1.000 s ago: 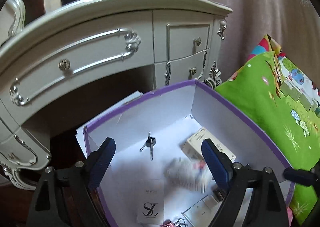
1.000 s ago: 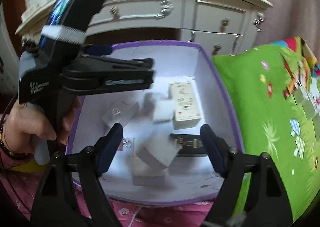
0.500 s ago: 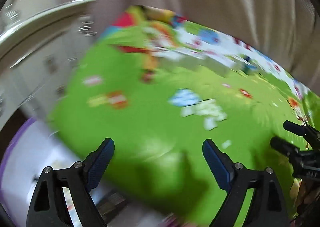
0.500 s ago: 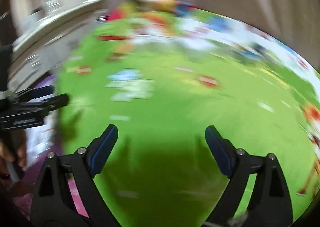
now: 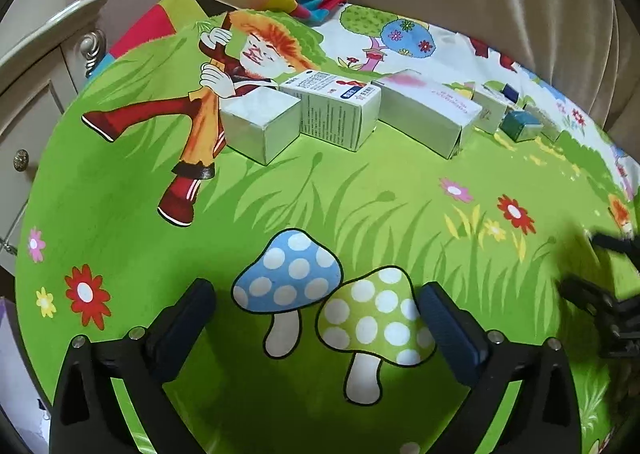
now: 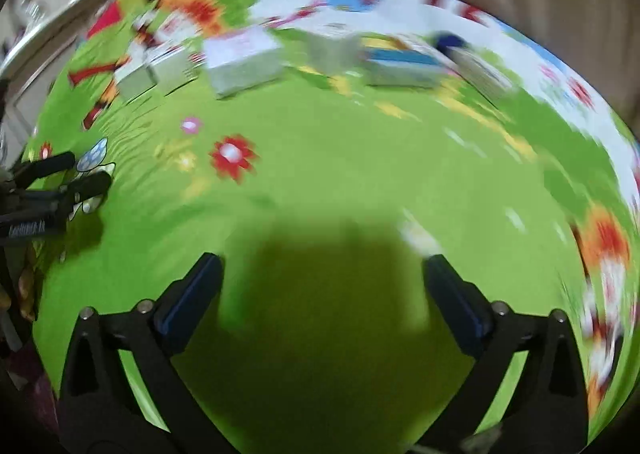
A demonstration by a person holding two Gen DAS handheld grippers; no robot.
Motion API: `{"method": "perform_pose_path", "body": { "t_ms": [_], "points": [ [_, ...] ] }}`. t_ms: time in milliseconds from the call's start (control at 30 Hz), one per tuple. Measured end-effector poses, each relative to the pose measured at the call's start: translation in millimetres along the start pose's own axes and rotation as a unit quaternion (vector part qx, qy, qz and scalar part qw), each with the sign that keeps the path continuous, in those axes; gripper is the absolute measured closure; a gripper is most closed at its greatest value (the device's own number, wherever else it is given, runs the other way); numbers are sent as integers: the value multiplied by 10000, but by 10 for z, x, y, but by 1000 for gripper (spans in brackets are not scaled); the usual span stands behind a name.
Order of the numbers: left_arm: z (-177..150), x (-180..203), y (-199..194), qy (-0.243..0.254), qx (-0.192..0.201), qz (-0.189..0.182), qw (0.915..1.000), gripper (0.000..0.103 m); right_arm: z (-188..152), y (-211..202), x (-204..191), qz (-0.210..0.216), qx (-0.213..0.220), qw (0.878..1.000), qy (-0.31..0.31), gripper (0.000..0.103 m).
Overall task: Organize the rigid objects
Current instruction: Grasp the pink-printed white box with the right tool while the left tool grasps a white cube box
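Both wrist views look steeply down, sharing the mat [image 5: 280,189].

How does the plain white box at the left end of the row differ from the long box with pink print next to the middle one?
The plain white box looks short and nearly cube-shaped; the long box with pink print is clearly longer. The white box shows no print; the long one has a pink patch and small pink lettering. The white box sits left of the printed carton, the long one right. Both lie on the green mat.

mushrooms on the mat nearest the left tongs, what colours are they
Blue mushroom and green mushroom, both white-spotted; clearest in the left wrist view.
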State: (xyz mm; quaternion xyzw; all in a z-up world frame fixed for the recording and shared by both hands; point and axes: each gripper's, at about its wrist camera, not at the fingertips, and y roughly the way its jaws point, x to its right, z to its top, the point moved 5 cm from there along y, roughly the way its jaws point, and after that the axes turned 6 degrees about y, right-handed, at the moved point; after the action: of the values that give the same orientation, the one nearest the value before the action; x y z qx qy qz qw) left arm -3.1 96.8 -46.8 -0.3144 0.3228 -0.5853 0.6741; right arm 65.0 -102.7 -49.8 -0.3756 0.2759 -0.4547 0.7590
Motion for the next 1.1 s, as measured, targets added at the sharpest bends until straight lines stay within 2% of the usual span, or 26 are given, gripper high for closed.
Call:
{"method": "perform_pose_path", "body": {
  "t_ms": [133, 267, 367, 467, 533, 633, 733, 800, 867, 1000, 1100],
  "points": [
    [23, 7, -18, -24, -2, -7, 10000, 0, 534, 390, -422, 430, -42, 9971, -630, 0],
    [19, 2, -22, -25, 0, -8, 10000, 0, 1162, 814, -670, 599, -172, 9940, -904, 0],
    [19, 0, -17, -22, -1, -9, 10000, 0, 1464, 1036, -722, 650, -182, 9931, -964, 0],
    [15, 3, -16, -31, 0, -5, 10000, 0, 1507, 1072, -725, 690, -131, 9920, -1051, 2],
    [15, 10, -15, -20, -2, -14, 10000, 0, 1418, 915, -731, 760, 43, 9915, -1056, 34],
    [15, 9, -16, 3, -10, -46, 10000, 0, 1074, 619, -612, 533, 123, 9915, -1182, 34],
    [49, 2, 1, 131, -33, -115, 9998, 0, 556, 249, -312, 591, 146, 9949, -810, 34],
    [142, -31, 69, 286, -47, -208, 9994, 0, 250, 34, -75, 455, 219, 9969, -610, 33],
    [283, -149, 176, 222, -122, -150, 9996, 0, -21, -169, 100, 349, 316, 9979, -447, 33],
    [684, -424, 465, 91, -83, 170, 9998, 0, -208, -322, 227, 318, 381, 9983, -315, 33],
    [961, -418, 659, 495, 12, 120, 9987, 0, -155, -250, 225, 252, 371, 9986, -295, 29]
  ]
}}
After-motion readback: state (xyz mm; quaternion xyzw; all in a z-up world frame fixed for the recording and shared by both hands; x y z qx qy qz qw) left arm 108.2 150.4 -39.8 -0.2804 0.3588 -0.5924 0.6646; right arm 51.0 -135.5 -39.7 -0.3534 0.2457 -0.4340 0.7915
